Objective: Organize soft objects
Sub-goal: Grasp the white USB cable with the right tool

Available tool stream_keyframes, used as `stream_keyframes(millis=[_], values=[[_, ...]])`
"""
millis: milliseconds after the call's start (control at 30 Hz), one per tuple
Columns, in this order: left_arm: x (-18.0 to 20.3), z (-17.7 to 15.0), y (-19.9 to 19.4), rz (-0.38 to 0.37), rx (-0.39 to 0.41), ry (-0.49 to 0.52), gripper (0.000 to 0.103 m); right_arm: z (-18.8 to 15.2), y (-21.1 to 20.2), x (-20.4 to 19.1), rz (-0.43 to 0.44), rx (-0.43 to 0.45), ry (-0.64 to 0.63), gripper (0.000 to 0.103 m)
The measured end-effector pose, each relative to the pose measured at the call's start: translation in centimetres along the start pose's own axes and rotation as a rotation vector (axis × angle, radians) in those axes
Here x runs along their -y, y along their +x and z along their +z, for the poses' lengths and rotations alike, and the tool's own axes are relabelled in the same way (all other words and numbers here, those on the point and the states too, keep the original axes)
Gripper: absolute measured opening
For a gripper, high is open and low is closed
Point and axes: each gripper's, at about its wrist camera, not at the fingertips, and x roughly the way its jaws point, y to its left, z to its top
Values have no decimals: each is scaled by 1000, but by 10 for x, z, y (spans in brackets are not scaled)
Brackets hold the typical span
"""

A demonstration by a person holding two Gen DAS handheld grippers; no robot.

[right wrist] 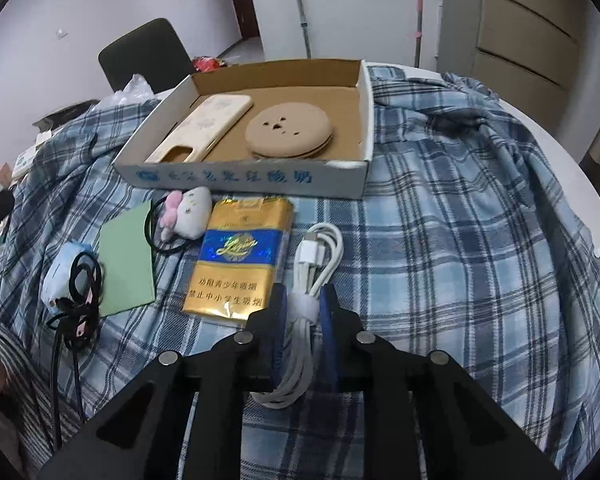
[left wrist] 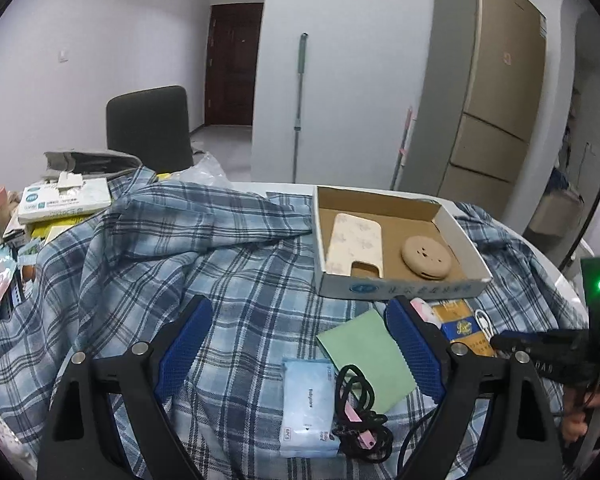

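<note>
A shallow cardboard box [right wrist: 260, 178] [left wrist: 396, 290] on a blue plaid cloth holds a cream phone case [right wrist: 204, 126] [left wrist: 354, 246] and a round tan pad [right wrist: 288, 130] [left wrist: 426, 258]. In front of it lie a white plush cat [right wrist: 190, 212], a yellow cigarette pack [right wrist: 238, 256], a green cloth [right wrist: 126, 254] [left wrist: 364, 354], a blue tissue pack [left wrist: 306, 404] and a black cord [left wrist: 360, 412]. My right gripper [right wrist: 304, 296] is shut on a bundled white cable [right wrist: 314, 260]. My left gripper [left wrist: 300, 320] is open and empty above the cloth.
The plaid cloth [right wrist: 460, 240] covers a round white table [right wrist: 548, 136]. Papers and packets are piled at the left [left wrist: 60, 204]. A dark chair [left wrist: 148, 128] stands behind the table. A tall cabinet [left wrist: 492, 92] and a mop [left wrist: 298, 108] stand by the wall.
</note>
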Motion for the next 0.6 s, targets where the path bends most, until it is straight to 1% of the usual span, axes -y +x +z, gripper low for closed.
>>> stream_keyframes(millis=[67, 300, 400, 567, 600], values=[[-4, 1, 0, 6, 2, -19, 91, -1, 2, -2, -6, -3, -9, 17], [-6, 0, 2, 15, -4, -12, 91, -2, 4, -5, -28, -6, -31, 17], [-6, 0, 3, 16, -10, -10, 91, -2, 12, -7, -30, -38, -38, 18], [-6, -1, 4, 19, -13, -9, 91, -3, 11, -3, -23, -19, -26, 18], [-6, -1, 4, 19, -13, -9, 91, -3, 7, -1, -15, 2, -16, 18]])
